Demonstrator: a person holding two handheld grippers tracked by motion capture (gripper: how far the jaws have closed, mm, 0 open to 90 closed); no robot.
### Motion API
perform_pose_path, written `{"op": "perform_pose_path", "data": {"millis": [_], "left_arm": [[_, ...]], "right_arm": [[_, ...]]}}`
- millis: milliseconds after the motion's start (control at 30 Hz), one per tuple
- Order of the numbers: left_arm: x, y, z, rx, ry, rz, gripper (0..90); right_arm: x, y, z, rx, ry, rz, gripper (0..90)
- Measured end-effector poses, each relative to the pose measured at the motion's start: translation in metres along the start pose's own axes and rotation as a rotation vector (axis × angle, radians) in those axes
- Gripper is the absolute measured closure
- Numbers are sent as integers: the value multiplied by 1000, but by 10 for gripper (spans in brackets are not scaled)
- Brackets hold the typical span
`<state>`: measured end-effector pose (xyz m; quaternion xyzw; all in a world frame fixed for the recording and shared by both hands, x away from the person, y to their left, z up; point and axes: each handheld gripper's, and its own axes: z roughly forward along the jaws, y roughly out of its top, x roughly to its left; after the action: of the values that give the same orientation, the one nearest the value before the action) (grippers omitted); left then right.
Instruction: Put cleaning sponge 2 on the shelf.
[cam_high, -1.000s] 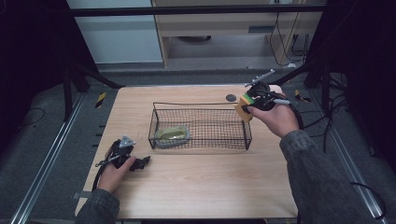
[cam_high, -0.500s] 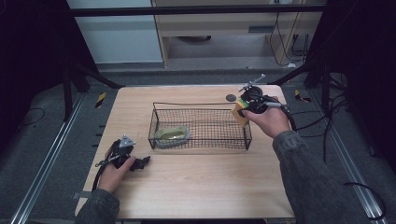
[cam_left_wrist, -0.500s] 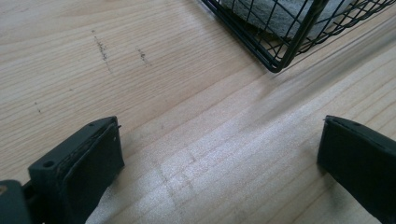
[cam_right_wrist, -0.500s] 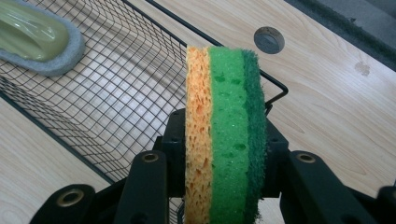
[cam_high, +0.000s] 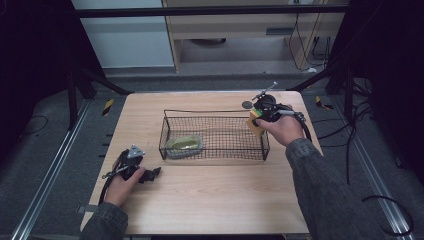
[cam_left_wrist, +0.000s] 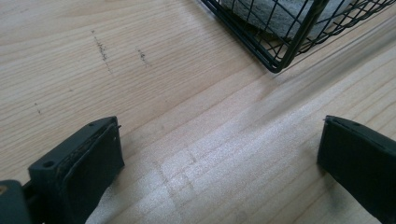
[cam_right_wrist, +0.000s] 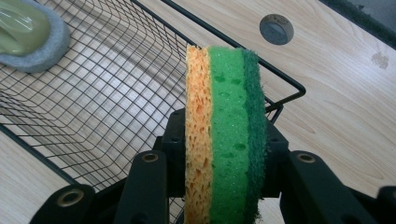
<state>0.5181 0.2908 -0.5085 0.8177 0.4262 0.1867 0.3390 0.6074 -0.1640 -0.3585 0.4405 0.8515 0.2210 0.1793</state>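
High view: a person at a light wooden table (cam_high: 210, 200) holds a two-jaw gripper in each hand.
Right gripper (cam_high: 258, 120): clamped on a layered sponge (cam_right_wrist: 226, 135), orange, light green and dark green, held on edge so it can go in narrow-side first.
Sponge position: at the right end of a black wire basket (cam_high: 213, 136), over its corner rim, not yet inside.
Basket contents: a grey-rimmed pad with a pale green top (cam_high: 184, 144) near the left end, leaving the right end free.
Left gripper (cam_high: 150, 174): jaws apart and empty, resting low on the table just outside the basket's near left corner, probably parked out of the way.
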Motion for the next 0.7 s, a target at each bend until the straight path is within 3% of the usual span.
{"op": "perform_pose_path", "data": {"millis": [700], "left_arm": [[1, 0, 0, 3, -1, 5, 0]], "right_arm": [[-3, -10, 31, 56, 4, 30, 639]]}}
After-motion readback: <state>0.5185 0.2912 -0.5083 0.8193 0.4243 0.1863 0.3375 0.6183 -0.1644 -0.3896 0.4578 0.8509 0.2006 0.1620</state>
